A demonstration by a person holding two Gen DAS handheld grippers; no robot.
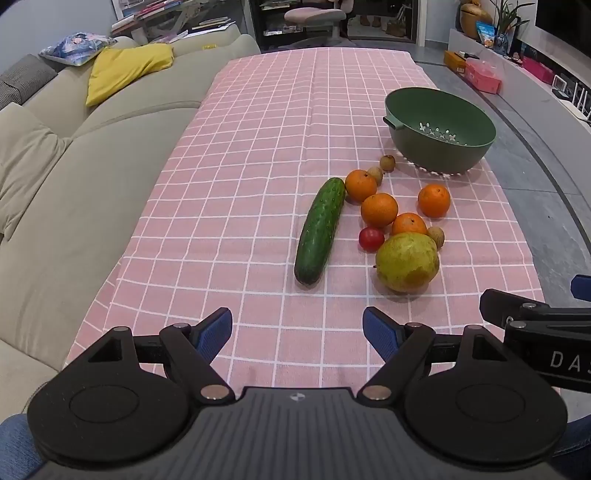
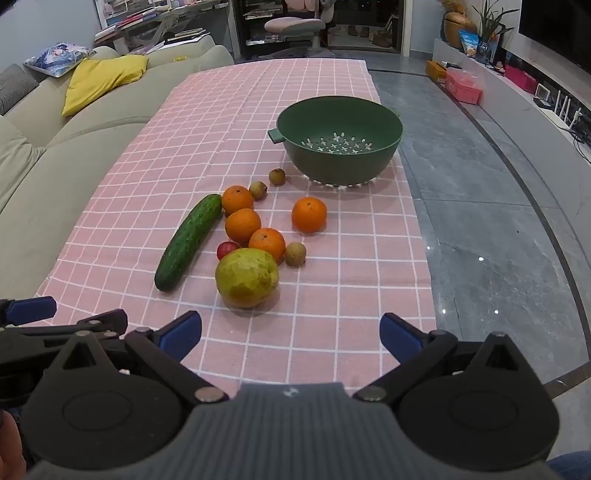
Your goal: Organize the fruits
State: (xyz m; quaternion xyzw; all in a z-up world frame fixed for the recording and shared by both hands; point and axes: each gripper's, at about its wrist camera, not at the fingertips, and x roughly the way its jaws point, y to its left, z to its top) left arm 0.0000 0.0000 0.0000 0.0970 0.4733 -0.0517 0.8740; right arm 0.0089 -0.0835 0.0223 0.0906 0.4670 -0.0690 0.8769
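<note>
On the pink checked cloth (image 1: 240, 184) lie a green cucumber (image 1: 320, 230), several oranges (image 1: 379, 209), a small red fruit (image 1: 371, 239), a large yellow-green pear (image 1: 407, 262) and three small brown fruits (image 1: 387, 163). An empty green colander bowl (image 1: 439, 129) stands behind them. The same group shows in the right wrist view: cucumber (image 2: 189, 242), pear (image 2: 246, 277), bowl (image 2: 339, 138). My left gripper (image 1: 297, 332) is open and empty, near the table's front edge. My right gripper (image 2: 290, 338) is open and empty, just short of the pear.
A beige sofa (image 1: 74, 177) with a yellow cushion (image 1: 125, 70) runs along the table's left. Grey floor (image 2: 498, 229) lies to the right, with a low shelf of boxes (image 2: 463, 86) beyond. A chair (image 2: 295, 26) stands at the far end.
</note>
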